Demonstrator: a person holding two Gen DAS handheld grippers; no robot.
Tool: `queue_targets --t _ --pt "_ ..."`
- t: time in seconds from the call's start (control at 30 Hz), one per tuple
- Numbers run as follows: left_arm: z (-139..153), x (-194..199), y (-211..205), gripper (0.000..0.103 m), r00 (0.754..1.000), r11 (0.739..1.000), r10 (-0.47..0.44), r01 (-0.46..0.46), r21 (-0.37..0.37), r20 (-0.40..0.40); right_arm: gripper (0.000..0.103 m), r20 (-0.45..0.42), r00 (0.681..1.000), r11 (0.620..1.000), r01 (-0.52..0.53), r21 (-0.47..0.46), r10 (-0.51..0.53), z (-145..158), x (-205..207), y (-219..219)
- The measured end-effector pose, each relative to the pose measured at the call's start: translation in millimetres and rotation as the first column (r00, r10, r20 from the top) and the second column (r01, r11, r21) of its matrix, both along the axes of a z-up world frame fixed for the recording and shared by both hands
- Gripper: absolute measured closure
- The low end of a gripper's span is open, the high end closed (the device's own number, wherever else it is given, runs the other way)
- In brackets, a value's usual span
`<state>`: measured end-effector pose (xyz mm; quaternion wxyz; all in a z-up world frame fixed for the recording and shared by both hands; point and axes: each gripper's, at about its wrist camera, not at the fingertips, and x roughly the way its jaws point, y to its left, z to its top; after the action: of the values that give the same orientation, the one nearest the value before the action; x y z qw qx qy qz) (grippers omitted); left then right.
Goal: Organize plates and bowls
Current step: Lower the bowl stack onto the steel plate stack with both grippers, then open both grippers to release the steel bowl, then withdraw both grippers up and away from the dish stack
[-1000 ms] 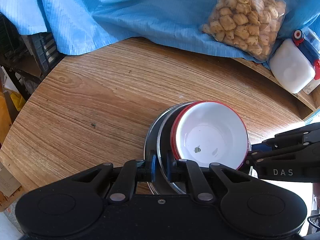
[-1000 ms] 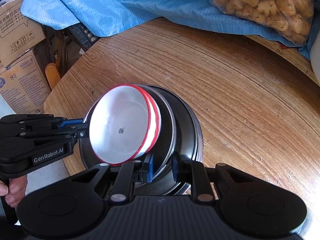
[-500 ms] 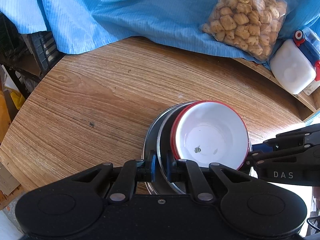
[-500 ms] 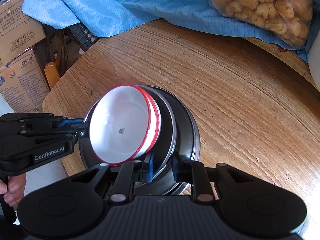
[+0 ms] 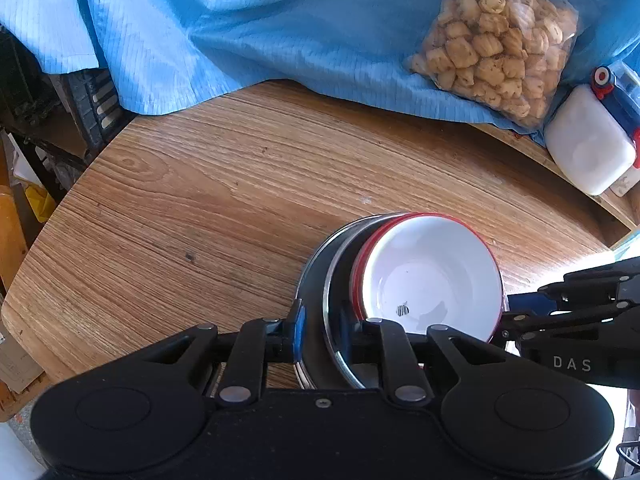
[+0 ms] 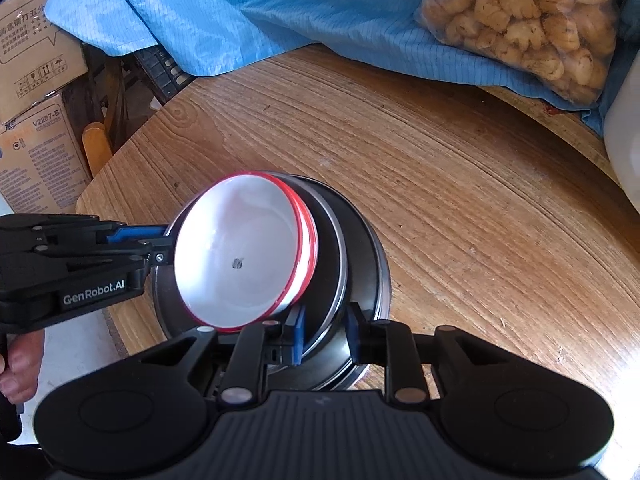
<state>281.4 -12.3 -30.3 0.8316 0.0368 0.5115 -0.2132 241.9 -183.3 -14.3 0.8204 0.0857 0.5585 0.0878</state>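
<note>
A stack of dark, metal-rimmed dishes [image 5: 316, 280] [image 6: 360, 248] sits near the front edge of the wooden table [image 5: 240, 200], with red-rimmed white bowls [image 5: 428, 280] [image 6: 240, 256] nested on top. My left gripper [image 5: 323, 332] straddles the stack's left rim. Its jaws are opening, and the rim stands between the pads with no visible press. My right gripper [image 6: 325, 332] straddles the opposite rim the same way, its jaws also opening slightly. Each gripper shows in the other's view: the right gripper [image 5: 506, 320] and the left gripper [image 6: 160, 246].
A blue cloth [image 5: 280, 20] covers the table's far side, with a clear bag of snacks [image 5: 496, 40] [image 6: 532, 16] on it. A white container [image 5: 588, 152] stands at the right. Cardboard boxes [image 6: 36, 128] sit on the floor beyond the left edge. A hand [image 6: 20, 364] holds the left gripper.
Both pairs of jaws have spread a little wider around the stack's rim, the left more clearly. The stack and both hands have kept their place.
</note>
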Motion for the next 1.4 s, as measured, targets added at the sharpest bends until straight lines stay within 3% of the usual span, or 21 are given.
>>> queue_targets --t 0.27,0.5,0.7,0.8,1.17,1.4 --pt "1.9 -3.3 -1.0 0.072 0.999 0.999 -0.001 -0.001 0.038 0.033 0.075 0.01 1.0 1.0 0.008 -0.025 -0.008 1.7 -2.7 1.2" --pt "6.3 -3.0 2.1 0.047 0.996 0.996 0.041 -0.046 0.072 0.076 0.073 0.012 1.0 1.0 0.019 -0.017 -0.018 2.7 -3.8 -1.0" --pt "8.1 -3.2 -0.9 0.037 0.993 0.993 0.043 -0.054 0.108 0.108 0.07 0.021 0.999 0.999 0.033 -0.011 -0.033 5.4 -7.5 -4.1" --pt "9.0 -4.0 -1.8 0.032 0.991 0.99 0.045 -0.061 0.126 0.125 0.05 0.031 0.998 0.998 0.055 -0.032 -0.054 7.7 -11.7 -7.5" --pt "10.0 -4.2 -4.0 0.017 0.985 0.982 0.058 -0.085 0.166 0.163 0.032 0.049 0.991 0.992 0.123 0.001 -0.123 9.1 -21.8 -20.1" --pt "9.2 -2.2 1.5 0.009 0.984 0.982 0.085 -0.109 0.155 0.158 0.009 0.069 0.981 0.984 0.18 -0.009 -0.179 7.4 -27.3 -29.1"
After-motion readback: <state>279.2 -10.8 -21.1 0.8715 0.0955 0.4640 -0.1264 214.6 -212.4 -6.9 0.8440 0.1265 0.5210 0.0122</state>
